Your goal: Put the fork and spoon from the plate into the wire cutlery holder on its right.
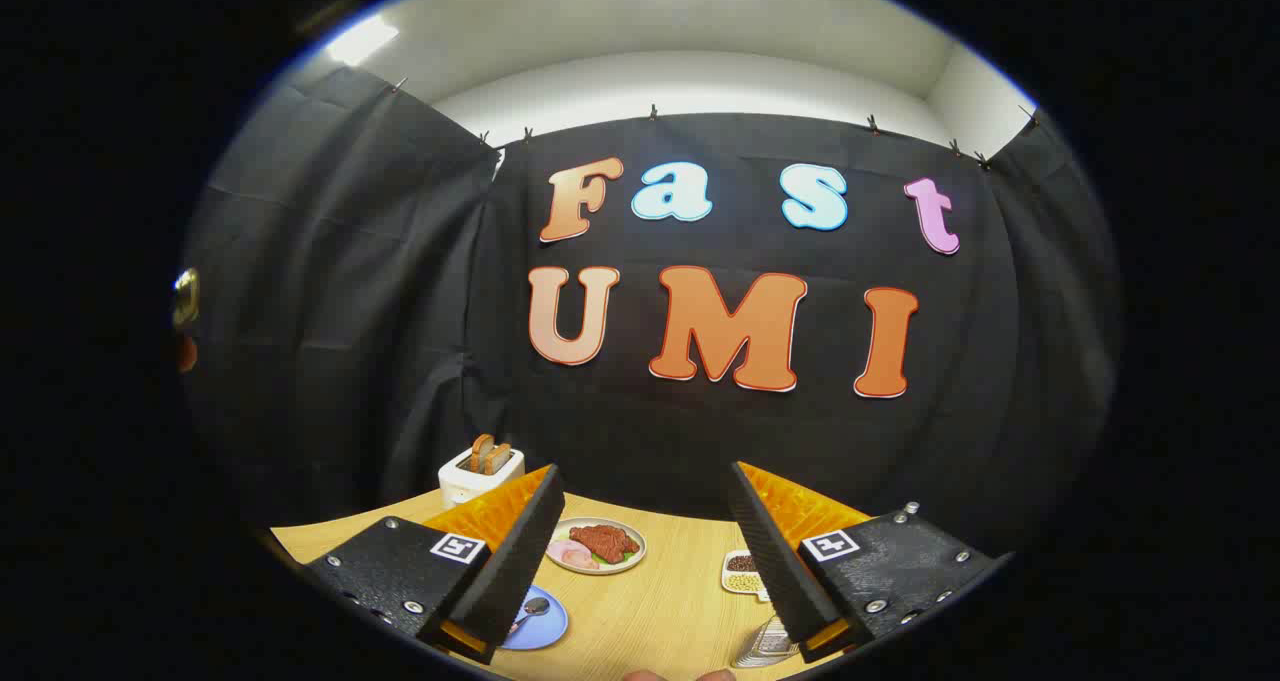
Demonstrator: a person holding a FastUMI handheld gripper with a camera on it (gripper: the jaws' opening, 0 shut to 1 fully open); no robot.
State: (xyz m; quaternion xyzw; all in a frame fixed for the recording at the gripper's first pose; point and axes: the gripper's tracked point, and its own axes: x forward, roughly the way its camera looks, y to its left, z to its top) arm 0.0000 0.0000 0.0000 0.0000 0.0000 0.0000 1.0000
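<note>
My gripper [645, 496] hangs open above the wooden table [660, 611], its two fingers wide apart with nothing between them. Below the left finger lies a blue plate [545, 629], partly hidden by that finger, with a spoon [533, 609] resting on it. I cannot make out a fork. Just inside the right finger stands the wire cutlery holder [765, 646], half covered by the finger.
A plate of meat and ham [597, 545] sits on the table beyond the fingers. A small dish of beans [742, 573] lies near the right finger. A white toaster with toast [478, 469] stands at the back left. Fingertips of a hand [680, 675] show by the near table edge.
</note>
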